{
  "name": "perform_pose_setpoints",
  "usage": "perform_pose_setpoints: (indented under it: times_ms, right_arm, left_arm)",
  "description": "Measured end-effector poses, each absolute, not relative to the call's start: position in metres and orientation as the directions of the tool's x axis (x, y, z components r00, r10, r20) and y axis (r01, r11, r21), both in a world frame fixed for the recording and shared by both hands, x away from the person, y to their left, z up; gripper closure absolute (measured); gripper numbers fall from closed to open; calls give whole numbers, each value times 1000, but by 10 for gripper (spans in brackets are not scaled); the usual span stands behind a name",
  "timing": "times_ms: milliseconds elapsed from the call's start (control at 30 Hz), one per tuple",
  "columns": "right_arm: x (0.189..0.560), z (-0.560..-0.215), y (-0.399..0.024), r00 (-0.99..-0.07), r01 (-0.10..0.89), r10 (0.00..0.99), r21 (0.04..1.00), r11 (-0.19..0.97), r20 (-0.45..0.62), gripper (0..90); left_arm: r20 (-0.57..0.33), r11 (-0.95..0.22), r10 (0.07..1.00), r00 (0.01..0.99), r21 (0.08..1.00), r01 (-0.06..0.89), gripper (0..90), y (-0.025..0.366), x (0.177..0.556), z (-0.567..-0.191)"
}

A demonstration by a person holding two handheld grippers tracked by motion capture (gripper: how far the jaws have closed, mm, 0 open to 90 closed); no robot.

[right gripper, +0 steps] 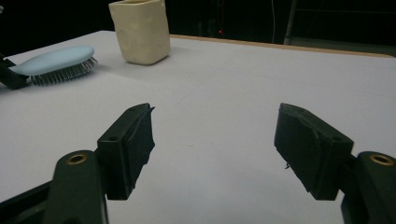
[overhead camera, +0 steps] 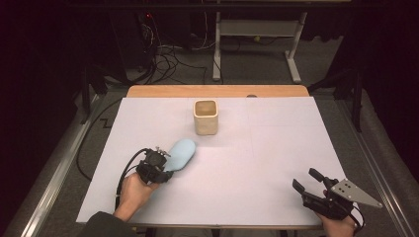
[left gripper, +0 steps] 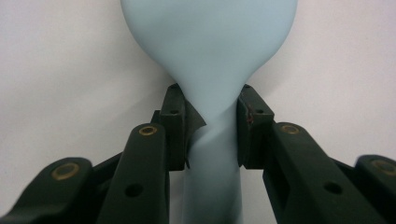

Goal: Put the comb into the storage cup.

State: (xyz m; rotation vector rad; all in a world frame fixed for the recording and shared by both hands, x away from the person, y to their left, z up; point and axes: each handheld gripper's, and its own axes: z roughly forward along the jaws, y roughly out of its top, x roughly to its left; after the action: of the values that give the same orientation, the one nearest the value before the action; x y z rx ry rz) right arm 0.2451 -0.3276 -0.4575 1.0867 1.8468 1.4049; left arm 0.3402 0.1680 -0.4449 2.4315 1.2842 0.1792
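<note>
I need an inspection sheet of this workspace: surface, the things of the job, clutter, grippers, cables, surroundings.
Surface: white table top, wooden strip at the far edge.
Job's things: light blue hairbrush lying bristles down; cream cup upright beyond it, apart from it.
Clutter: nothing seen.
Grippers: left gripper closed on the hairbrush where handle meets head; right gripper open, nothing between its jaws, near the table's right front corner.
Cables: black cable loops from the left gripper; tangled cables on the floor behind.
Surroundings: dark room, grey table legs behind.
</note>
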Motion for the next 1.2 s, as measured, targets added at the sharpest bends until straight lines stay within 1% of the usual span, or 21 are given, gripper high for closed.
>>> perform_pose_setpoints:
  times_ms: [233, 733, 1200]
  right_arm:
    - [246, -458, -328, -508, 265, 860, 957, 118, 35, 287]
    - [246, -458, -326, -504, 262, 863, 957, 128, 23, 285]
    - [249, -457, -323, -499, 270, 866, 956, 115, 37, 226]
  left_arm:
    - [-61, -521, 805, 590, 402, 753, 694, 167, 339, -445]
    - [-57, -525, 784, 619, 472, 708, 695, 164, 334, -431]
    - [-71, -538, 758, 648, 493, 683, 695, 156, 332, -423]
